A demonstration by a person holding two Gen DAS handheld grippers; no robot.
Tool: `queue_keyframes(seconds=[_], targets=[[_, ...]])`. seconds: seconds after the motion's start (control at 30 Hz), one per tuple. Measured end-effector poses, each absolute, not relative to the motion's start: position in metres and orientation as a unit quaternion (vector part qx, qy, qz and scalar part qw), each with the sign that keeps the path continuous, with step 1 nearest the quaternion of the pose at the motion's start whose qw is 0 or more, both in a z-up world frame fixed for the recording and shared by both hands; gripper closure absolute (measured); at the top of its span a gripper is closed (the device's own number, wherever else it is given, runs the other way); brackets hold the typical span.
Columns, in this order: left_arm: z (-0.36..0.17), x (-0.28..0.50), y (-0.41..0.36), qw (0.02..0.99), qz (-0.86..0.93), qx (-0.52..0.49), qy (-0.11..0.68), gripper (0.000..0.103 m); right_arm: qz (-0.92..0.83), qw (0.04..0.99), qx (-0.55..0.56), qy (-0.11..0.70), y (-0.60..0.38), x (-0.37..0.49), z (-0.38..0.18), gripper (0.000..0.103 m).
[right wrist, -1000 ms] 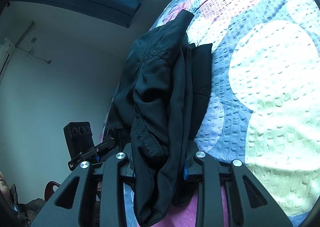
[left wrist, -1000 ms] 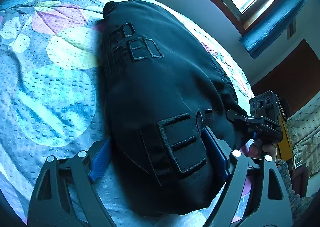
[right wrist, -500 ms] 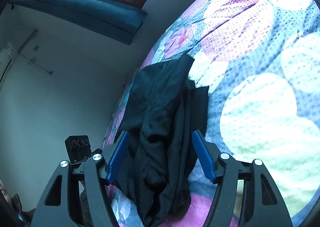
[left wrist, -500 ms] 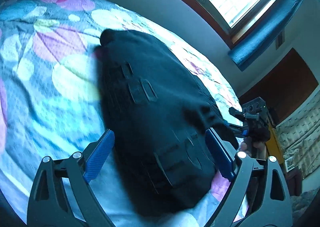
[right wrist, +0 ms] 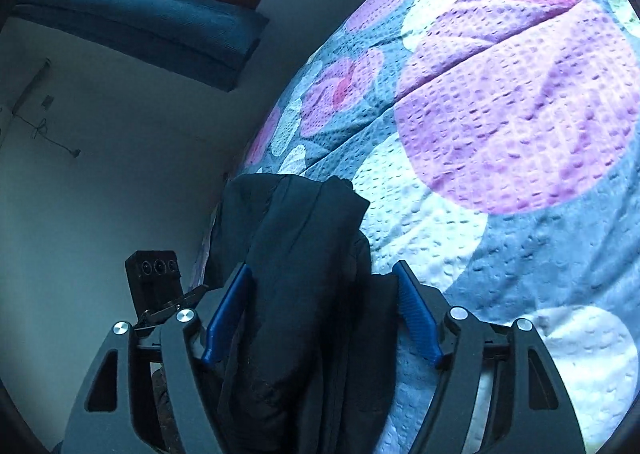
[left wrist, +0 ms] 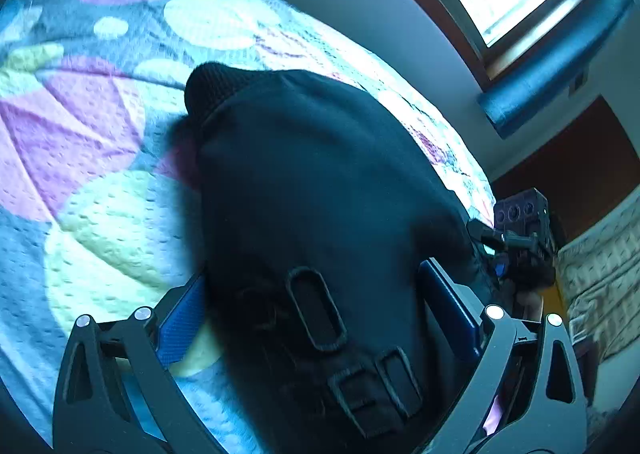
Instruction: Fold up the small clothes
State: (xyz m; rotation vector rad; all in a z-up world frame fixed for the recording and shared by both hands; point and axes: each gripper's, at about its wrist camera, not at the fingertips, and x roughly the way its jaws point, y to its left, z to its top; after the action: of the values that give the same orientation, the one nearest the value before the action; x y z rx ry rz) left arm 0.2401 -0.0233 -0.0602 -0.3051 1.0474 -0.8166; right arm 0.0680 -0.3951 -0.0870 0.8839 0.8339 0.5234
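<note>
The left gripper (left wrist: 320,318) is opening, its blue pads straddling the black garment (left wrist: 320,193) without pinching it; the garment lies folded on the bedspread (left wrist: 100,221). The right gripper (right wrist: 320,314) also stands spread astride the garment's bunched edge. Soft, limp and light, it would probably handle best pinched at corners or hems.
</note>
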Motion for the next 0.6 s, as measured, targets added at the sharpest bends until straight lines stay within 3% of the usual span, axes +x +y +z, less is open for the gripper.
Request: queue_keyframes(seconds=[0.03, 0.2, 0.4, 0.6], targets=[[-0.061, 0.24, -0.026, 0.782, -0.367, -0.14, 0.484, 0.014, 0.243, 0.791, 0.404, 0.39, -0.391, 0.07, -0.087, 0.053], [-0.041, 0.237, -0.029, 0.807, -0.344, -0.115, 0.466, 0.032, 0.254, 0.811, 0.384, 0.361, -0.378, 0.077, -0.065, 0.072], [-0.019, 0.276, -0.036, 0.827, -0.326, -0.12, 0.441, 0.038, 0.251, 0.83, 0.37, 0.334, -0.378, 0.114, -0.04, 0.075], [-0.024, 0.315, -0.052, 0.828, -0.326, -0.102, 0.446, 0.039, 0.237, 0.824, 0.393, 0.332, -0.394, 0.149, -0.051, 0.076]])
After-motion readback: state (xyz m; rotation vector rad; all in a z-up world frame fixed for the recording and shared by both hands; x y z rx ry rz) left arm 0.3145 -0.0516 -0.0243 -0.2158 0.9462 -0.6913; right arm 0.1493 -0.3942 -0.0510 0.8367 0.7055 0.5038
